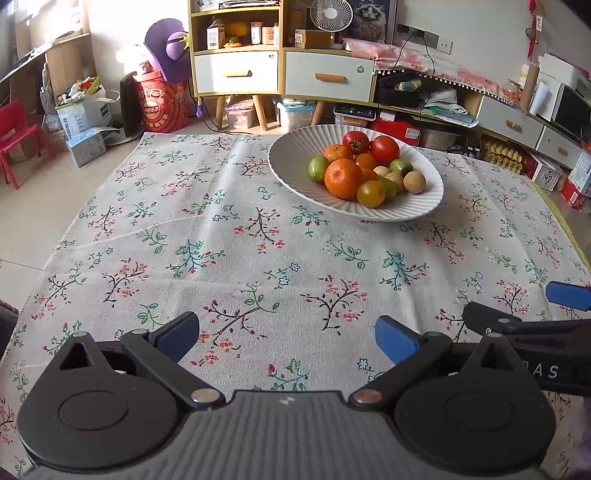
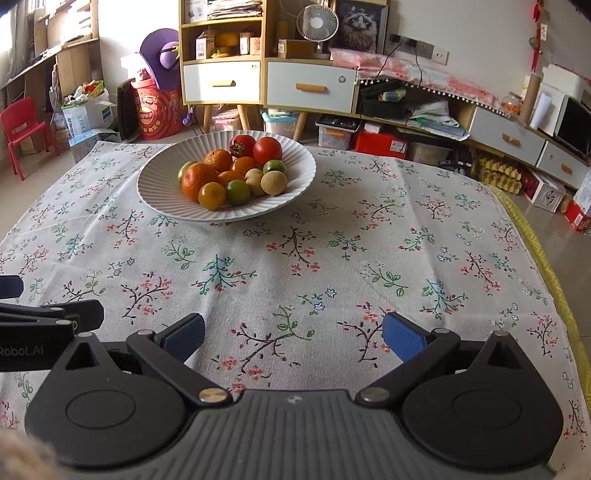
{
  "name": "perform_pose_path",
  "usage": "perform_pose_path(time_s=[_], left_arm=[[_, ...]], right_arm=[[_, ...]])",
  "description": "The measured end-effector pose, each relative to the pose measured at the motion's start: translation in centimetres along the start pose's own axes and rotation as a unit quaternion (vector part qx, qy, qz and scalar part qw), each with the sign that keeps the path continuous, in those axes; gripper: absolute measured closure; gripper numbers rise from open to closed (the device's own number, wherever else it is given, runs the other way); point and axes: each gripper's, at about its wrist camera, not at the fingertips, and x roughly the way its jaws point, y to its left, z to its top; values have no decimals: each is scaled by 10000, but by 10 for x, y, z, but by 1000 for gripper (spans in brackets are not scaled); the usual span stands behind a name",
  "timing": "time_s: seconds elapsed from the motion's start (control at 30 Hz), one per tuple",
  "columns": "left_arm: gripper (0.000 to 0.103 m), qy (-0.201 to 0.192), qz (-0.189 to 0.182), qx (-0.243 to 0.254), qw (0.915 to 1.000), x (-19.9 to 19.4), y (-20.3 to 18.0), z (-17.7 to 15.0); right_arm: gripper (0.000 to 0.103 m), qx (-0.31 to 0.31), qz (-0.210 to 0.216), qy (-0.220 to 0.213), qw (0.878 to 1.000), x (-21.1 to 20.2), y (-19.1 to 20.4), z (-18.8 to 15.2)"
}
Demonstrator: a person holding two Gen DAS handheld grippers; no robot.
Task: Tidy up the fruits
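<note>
Two hand-held grippers hover low over a surface (image 1: 221, 229) covered by a flower-printed cloth, each with its blue-padded fingers spread wide and nothing between them. The left gripper (image 1: 288, 338) fills the foreground of its own view; the right gripper (image 2: 293, 334) does the same in the other. Each camera catches its neighbour at the frame edge: "Robot.AI" reads on the left unit's side in the right wrist view, while the left wrist view shows only the letters "AS" on the right unit.

Farther back on the cloth sits one white ribbed plate (image 1: 295, 177) (image 2: 155, 199) heaped with fruit (image 1: 364, 171) (image 2: 236, 171): two red tomatoes, several orange citrus (about five, partly overlapping), roughly three green fruits and about three pale tan round ones.

Beyond the surface stand white-drawered cabinets (image 2: 310, 86), a desk fan (image 2: 317, 24) and a red chair (image 2: 22, 129).
</note>
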Motion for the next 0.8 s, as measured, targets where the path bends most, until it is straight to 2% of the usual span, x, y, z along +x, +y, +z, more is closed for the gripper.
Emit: perform_pose_path(time_s=[0.8], left_arm=[[6,-53,105,-36,9999,-2,2,3]], right_arm=[[0,61,5,-122,9999,-5,-1,3]])
